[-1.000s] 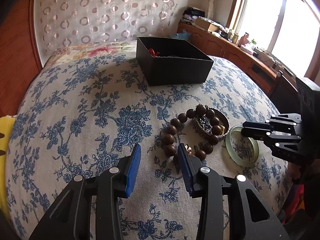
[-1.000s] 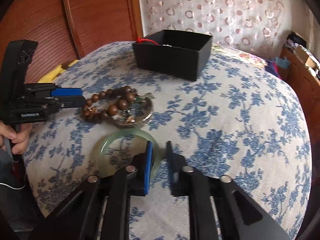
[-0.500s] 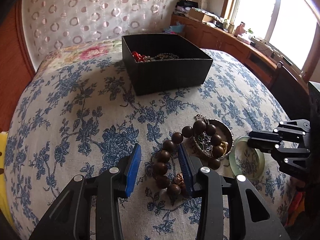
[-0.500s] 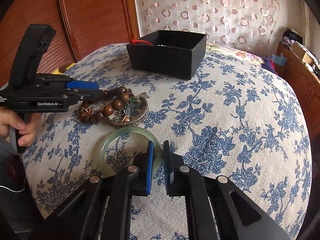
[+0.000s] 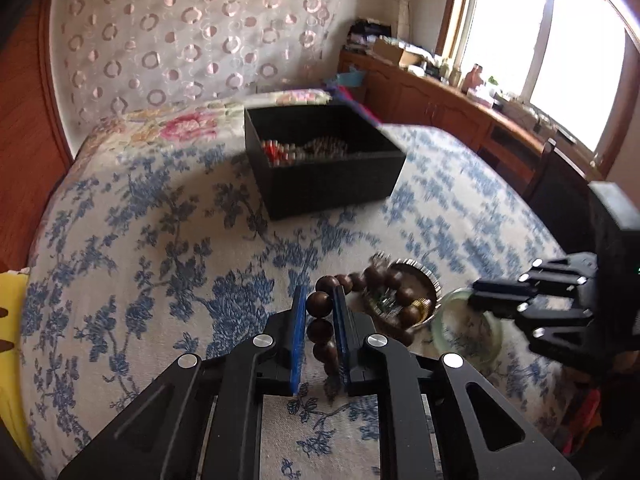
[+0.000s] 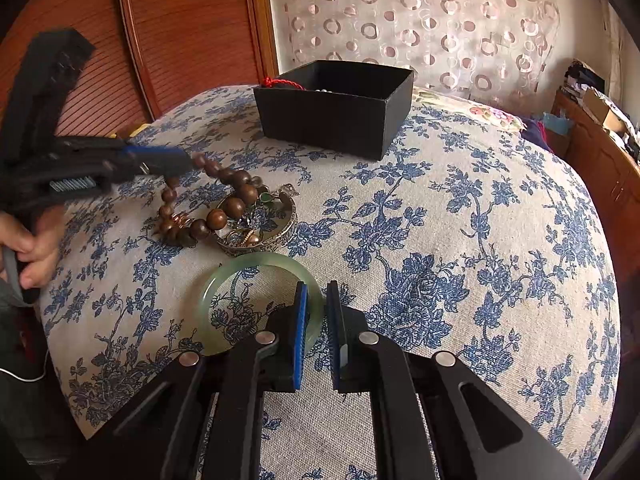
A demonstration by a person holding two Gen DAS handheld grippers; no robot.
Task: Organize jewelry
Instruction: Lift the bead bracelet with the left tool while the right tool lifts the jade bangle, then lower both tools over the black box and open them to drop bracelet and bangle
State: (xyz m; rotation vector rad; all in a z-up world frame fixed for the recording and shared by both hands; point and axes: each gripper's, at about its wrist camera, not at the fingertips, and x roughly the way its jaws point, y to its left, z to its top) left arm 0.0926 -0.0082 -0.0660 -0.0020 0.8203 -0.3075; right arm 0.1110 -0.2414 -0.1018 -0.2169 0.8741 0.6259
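On the blue-flowered cream bedspread (image 6: 460, 200), near its front left edge as the right wrist camera sees it, lies a small heap of jewelry. The left gripper (image 5: 320, 306) has its blue-padded jaws closed on the string of large dark brown wooden beads (image 5: 320, 330), with several beads lined up between the pads; in the right wrist view the string (image 6: 224, 216) runs taut from that gripper (image 6: 176, 160) down to the loop resting on the cloth. Part of the loop lies over a round silver-toned metal bangle with ornate sides (image 6: 280, 236), and small gold and green pieces sit inside the bangle's ring. Just beside the bangle, toward the front edge of the bed, lies the pale green translucent jade bangle (image 6: 224, 276), flat on the cloth. The right gripper (image 6: 318, 300) straddles the jade bangle's rim, one blue pad inside the ring and the other outside, jaws nearly together around it; whether they press the rim cannot be told. Farther back, toward the head of the bed, stands the black square cardboard box (image 6: 332, 116), open at the top, with a red cord (image 6: 280, 82) at its rim and more beads (image 5: 304, 150) inside. A person's hand (image 6: 30, 240) grips the left tool's handle.
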